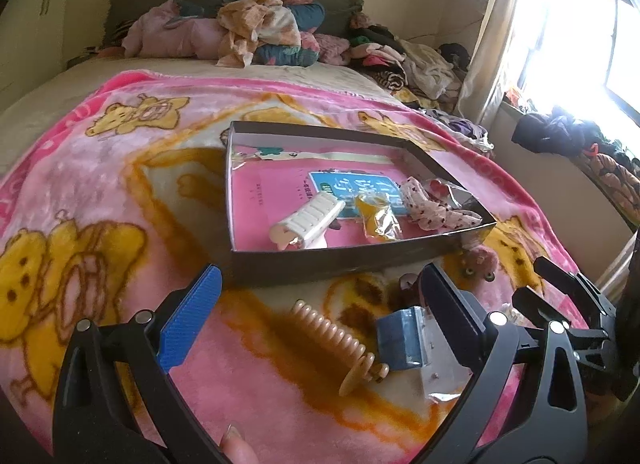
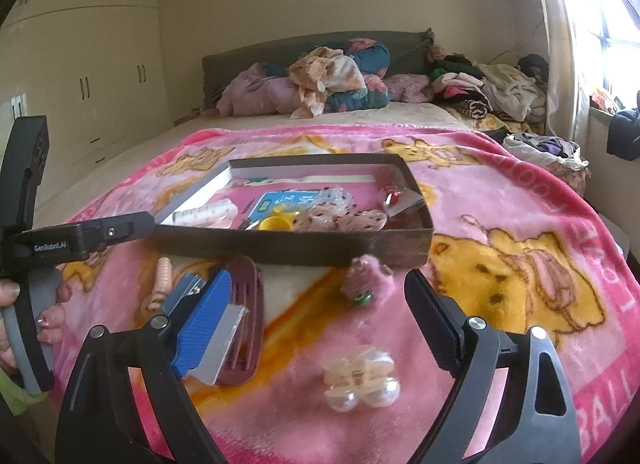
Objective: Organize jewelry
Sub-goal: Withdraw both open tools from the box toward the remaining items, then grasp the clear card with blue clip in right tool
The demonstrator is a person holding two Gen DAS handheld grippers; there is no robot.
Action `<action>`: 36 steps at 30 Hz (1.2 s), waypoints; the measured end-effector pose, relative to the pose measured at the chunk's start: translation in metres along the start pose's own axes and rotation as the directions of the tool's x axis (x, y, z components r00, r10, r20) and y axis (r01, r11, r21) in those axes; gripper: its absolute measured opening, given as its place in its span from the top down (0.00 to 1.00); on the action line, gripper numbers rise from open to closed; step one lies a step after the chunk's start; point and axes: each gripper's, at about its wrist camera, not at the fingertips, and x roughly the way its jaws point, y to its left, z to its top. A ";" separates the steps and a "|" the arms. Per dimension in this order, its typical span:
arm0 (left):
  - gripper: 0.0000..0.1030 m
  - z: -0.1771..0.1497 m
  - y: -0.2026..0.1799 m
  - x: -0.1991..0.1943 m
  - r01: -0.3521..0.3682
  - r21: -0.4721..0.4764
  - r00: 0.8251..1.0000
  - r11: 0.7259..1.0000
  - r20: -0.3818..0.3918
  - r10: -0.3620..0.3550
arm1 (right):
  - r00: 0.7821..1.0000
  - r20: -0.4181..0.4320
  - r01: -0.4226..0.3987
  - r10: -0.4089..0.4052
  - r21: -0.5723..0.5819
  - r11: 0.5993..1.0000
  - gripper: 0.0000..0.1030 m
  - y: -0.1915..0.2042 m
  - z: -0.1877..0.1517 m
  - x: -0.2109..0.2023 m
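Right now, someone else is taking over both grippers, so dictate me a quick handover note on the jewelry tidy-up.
Left gripper: open, empty, over the beige spiral hair clip and the small blue box.
Right gripper: open, empty, with the pearl claw clip between its fingers, untouched.
Already in the cardboard tray: white hair clip, yellow piece, dotted fabric scrunchie, small packet with red beads.
Still on the pink blanket: spiral clip, blue box, maroon hair comb, fuzzy pink clip, pearl claw clip.
Left to do: move these into the tray.
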 end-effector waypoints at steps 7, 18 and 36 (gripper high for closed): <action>0.11 -0.006 0.008 -0.005 -0.006 -0.003 1.000 1.000 0.006 0.006 | 1.000 -0.018 -0.020 0.019 -0.030 0.999 0.17 0.014 -0.005 -0.002; 0.11 -0.020 0.021 -0.009 -0.009 -0.006 1.000 1.000 -0.011 0.009 | 0.996 -0.053 -0.069 0.066 -0.053 0.996 0.17 0.036 -0.011 0.000; 0.20 -0.041 0.026 0.010 0.087 -0.069 0.988 0.994 -0.126 -0.095 | 0.984 -0.162 -0.096 0.074 -0.133 0.987 0.33 0.062 -0.025 0.027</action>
